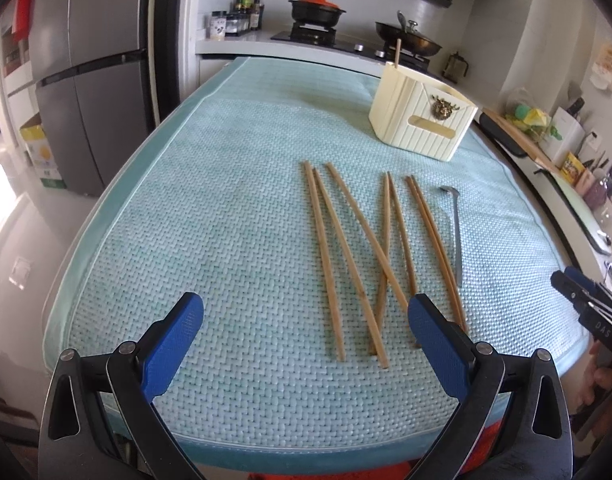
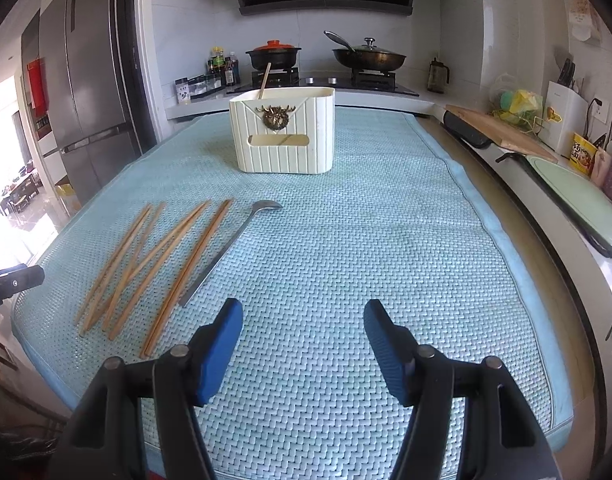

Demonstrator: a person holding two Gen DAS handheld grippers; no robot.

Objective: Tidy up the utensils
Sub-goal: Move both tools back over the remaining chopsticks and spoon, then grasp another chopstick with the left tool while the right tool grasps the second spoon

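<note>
Several wooden chopsticks (image 1: 348, 256) lie loose on the light blue mat (image 1: 226, 208), some crossed; they also show in the right wrist view (image 2: 146, 264). A metal spoon (image 1: 456, 232) lies to their right, seen again in the right wrist view (image 2: 226, 252). A cream utensil holder (image 1: 422, 116) stands at the far side with one chopstick (image 1: 397, 53) upright in it; it also shows in the right wrist view (image 2: 284, 128). My left gripper (image 1: 306, 312) is open and empty, near the chopsticks' near ends. My right gripper (image 2: 302, 320) is open and empty, right of the spoon.
A stove with a black pot (image 2: 272, 56) and a pan (image 2: 368, 56) stands behind the mat. A fridge (image 1: 90, 80) is at the left. A counter at the right holds a cutting board (image 2: 502, 132) and clutter. The mat's near edge (image 1: 306, 444) is close.
</note>
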